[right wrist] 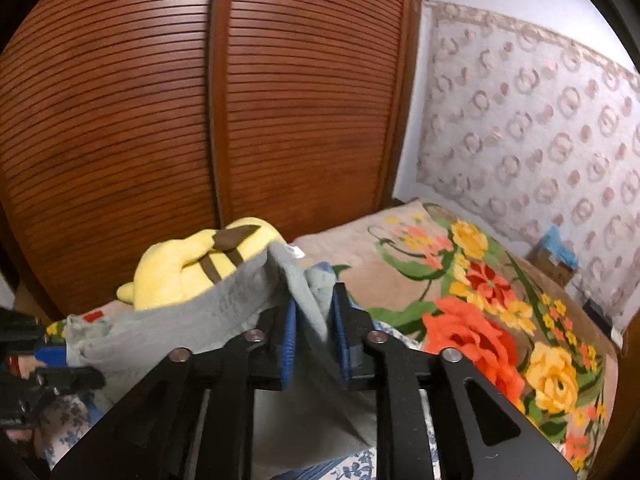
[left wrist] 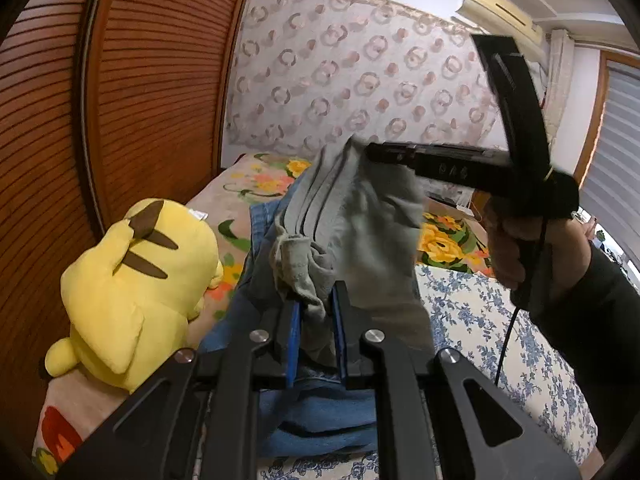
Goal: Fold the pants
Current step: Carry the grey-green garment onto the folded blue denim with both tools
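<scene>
Grey pants hang lifted above the bed, held at two places. My left gripper is shut on a bunched grey edge of them. My right gripper is shut on another edge of the same grey pants, which stretch leftward from it. The right gripper also shows in the left wrist view, up and to the right, pinching the cloth's top. The left gripper shows at the left edge of the right wrist view.
Blue jeans lie on the bed under the grey pants. A yellow plush toy sits by the wooden louvred wardrobe. A floral blanket and a blue-flowered sheet cover the bed.
</scene>
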Demonstrator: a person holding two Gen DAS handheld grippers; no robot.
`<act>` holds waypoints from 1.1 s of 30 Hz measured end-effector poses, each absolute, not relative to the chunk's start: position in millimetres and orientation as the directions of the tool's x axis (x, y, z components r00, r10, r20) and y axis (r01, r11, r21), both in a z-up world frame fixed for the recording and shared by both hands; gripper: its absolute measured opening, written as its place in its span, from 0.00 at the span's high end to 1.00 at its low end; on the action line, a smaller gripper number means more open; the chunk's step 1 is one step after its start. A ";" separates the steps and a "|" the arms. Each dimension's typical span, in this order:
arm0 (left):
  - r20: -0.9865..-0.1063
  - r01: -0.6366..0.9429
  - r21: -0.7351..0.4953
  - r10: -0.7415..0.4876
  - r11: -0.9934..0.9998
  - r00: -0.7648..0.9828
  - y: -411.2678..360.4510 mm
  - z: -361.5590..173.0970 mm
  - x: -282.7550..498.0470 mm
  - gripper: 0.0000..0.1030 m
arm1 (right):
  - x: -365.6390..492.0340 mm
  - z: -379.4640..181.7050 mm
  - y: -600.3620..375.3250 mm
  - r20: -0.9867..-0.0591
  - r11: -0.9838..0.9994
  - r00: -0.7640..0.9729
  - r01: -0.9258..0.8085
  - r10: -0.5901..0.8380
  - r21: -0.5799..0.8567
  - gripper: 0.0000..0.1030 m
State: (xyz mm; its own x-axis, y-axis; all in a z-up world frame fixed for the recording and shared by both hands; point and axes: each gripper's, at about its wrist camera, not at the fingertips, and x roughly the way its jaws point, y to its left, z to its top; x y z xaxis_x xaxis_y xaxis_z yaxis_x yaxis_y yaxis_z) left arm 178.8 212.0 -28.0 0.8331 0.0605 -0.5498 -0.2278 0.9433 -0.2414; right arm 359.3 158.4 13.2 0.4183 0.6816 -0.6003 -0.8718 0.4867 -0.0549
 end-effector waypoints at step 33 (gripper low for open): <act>-0.629 -0.303 -0.194 0.118 0.933 0.768 219.9 -50.5 183.6 0.80 | 382.9 -28.1 115.5 -0.666 0.532 0.351 -0.843 0.658 0.081 0.77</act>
